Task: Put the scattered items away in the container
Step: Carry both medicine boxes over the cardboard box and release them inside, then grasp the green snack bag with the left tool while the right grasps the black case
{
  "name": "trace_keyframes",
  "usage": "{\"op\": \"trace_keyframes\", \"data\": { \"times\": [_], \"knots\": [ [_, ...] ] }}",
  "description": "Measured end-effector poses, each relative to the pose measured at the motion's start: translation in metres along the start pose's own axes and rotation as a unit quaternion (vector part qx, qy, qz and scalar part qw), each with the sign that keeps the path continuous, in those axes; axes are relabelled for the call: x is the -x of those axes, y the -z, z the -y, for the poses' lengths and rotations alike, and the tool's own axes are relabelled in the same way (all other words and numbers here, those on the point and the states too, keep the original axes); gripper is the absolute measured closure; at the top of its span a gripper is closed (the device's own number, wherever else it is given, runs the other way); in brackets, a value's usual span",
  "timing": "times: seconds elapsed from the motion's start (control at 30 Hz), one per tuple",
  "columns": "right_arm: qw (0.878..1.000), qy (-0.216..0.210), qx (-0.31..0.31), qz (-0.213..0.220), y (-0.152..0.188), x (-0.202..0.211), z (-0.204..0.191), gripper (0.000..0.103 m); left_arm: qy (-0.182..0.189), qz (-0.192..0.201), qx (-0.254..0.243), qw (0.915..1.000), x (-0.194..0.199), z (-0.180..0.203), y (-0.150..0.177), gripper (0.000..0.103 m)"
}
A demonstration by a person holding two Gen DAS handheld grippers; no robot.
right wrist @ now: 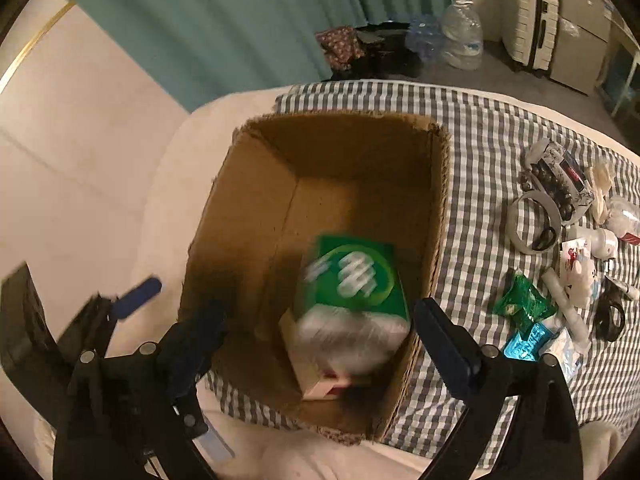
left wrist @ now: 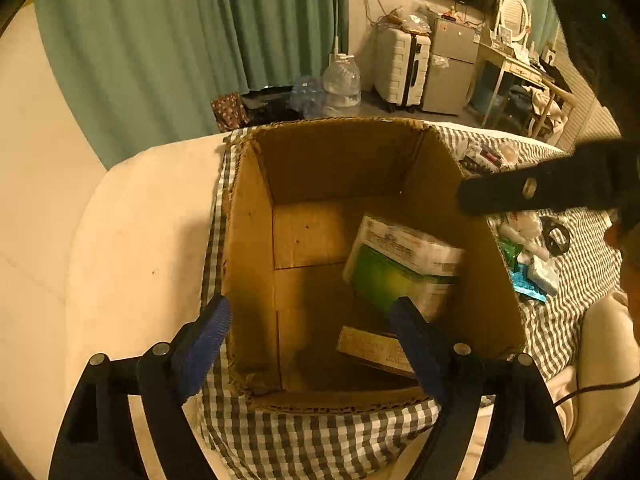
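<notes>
Both claws hang spread and empty over the cardboard box [right wrist: 320,208], where a green packet [right wrist: 352,280] already lies, while the remaining clutter [right wrist: 560,280] sits on the checked bed cover to the box's right, nearer the right claw [right wrist: 320,336]; the left claw [left wrist: 308,340] view catches only its edge.

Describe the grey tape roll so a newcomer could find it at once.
Start at the open cardboard box on the checked cloth, then look to the pile of small items on the cloth to its right. At the pile's near-left edge lies the grey tape roll, flat beside a dark printed packet. It is the only wide, hollow ring among packets and bottles.
</notes>
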State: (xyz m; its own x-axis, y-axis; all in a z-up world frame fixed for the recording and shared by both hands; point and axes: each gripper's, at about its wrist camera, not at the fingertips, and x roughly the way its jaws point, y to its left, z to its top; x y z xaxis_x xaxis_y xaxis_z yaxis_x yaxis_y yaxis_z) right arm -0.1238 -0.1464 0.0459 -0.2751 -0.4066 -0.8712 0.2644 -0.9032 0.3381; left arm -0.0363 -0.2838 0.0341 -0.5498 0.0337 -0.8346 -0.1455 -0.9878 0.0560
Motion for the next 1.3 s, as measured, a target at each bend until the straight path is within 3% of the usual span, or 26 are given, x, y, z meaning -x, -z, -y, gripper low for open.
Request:
{"op": "trace_keyframes", "data": {
  "times": [0.13,0.23,0.33,0.37,0.47,0.57,0.6,0.67,0.77,0.8,0.83,0.93,0.97,1.03,1.07,1.13,1.2,1.3],
  "knots": [
    [0.999,-0.004,-0.010,0.034,-0.002,0.021,0.010,0.007,-0.011,0.020,-0.006,0.9997,0.016,0.006,-0.001,0.015],
    [0.997,0.005,-0.010,0.082,0.007,0.057,0.017,0.007,-0.012,0.052,-0.009,0.9985,0.036,0.016,-0.011,0.012],
    [0.984,0.038,-0.005,0.175,0.028,0.117,0.042,0.007,-0.015,0.120,-0.020,0.9924,0.078,0.049,-0.017,0.002],
    [0.977,0.055,0.000,0.206,0.036,0.136,0.049,0.007,-0.016,0.140,-0.023,0.9898,0.088,0.057,-0.020,0.000],
    [0.936,0.119,0.043,0.328,0.078,0.207,0.071,0.000,-0.021,0.210,-0.030,0.9771,0.126,0.097,-0.024,0.000],
    [0.897,0.170,0.103,0.395,0.121,0.252,0.094,0.000,-0.018,0.257,-0.037,0.9655,0.147,0.142,-0.024,0.000],
    [0.888,0.190,0.119,0.402,0.135,0.261,0.106,0.000,-0.015,0.257,-0.030,0.9658,0.147,0.158,-0.025,0.000],
    [0.887,0.199,0.124,0.398,0.150,0.266,0.127,0.000,-0.008,0.244,-0.007,0.9698,0.136,0.182,-0.028,0.000],
    [0.909,0.184,0.093,0.363,0.171,0.266,0.174,0.000,0.044,0.210,0.021,0.9766,0.108,0.217,-0.026,0.000],
    [0.909,0.202,0.078,0.357,0.176,0.264,0.185,0.000,0.066,0.195,0.030,0.9781,0.094,0.231,-0.023,0.000],
    [0.906,0.219,0.071,0.356,0.180,0.266,0.190,0.000,0.078,0.181,0.032,0.9799,0.083,0.240,-0.021,0.000],
    [0.878,0.259,0.105,0.388,0.199,0.263,0.204,0.000,0.077,0.134,0.024,0.9878,0.044,0.260,-0.019,0.000],
    [0.879,0.258,0.108,0.387,0.199,0.258,0.209,0.000,0.065,0.128,0.023,0.9894,0.032,0.265,-0.020,0.000],
    [0.905,0.210,0.112,0.352,0.194,0.241,0.227,0.000,0.050,0.119,0.019,0.9915,0.011,0.273,-0.022,0.000],
    [0.924,0.176,0.105,0.323,0.187,0.224,0.243,0.000,0.046,0.110,0.015,0.9928,-0.001,0.277,-0.023,0.000],
    [0.952,0.152,0.069,0.256,0.171,0.183,0.269,0.002,0.036,0.084,0.003,0.9958,-0.032,0.283,-0.024,0.000],
    [0.969,0.127,0.038,0.207,0.157,0.147,0.293,0.011,0.030,0.065,-0.007,0.9974,-0.060,0.287,-0.024,0.000],
    [0.983,0.110,0.015,0.143,0.139,0.109,0.325,0.015,0.015,0.040,-0.023,0.9988,-0.100,0.295,-0.018,0.000]
  ]
}}
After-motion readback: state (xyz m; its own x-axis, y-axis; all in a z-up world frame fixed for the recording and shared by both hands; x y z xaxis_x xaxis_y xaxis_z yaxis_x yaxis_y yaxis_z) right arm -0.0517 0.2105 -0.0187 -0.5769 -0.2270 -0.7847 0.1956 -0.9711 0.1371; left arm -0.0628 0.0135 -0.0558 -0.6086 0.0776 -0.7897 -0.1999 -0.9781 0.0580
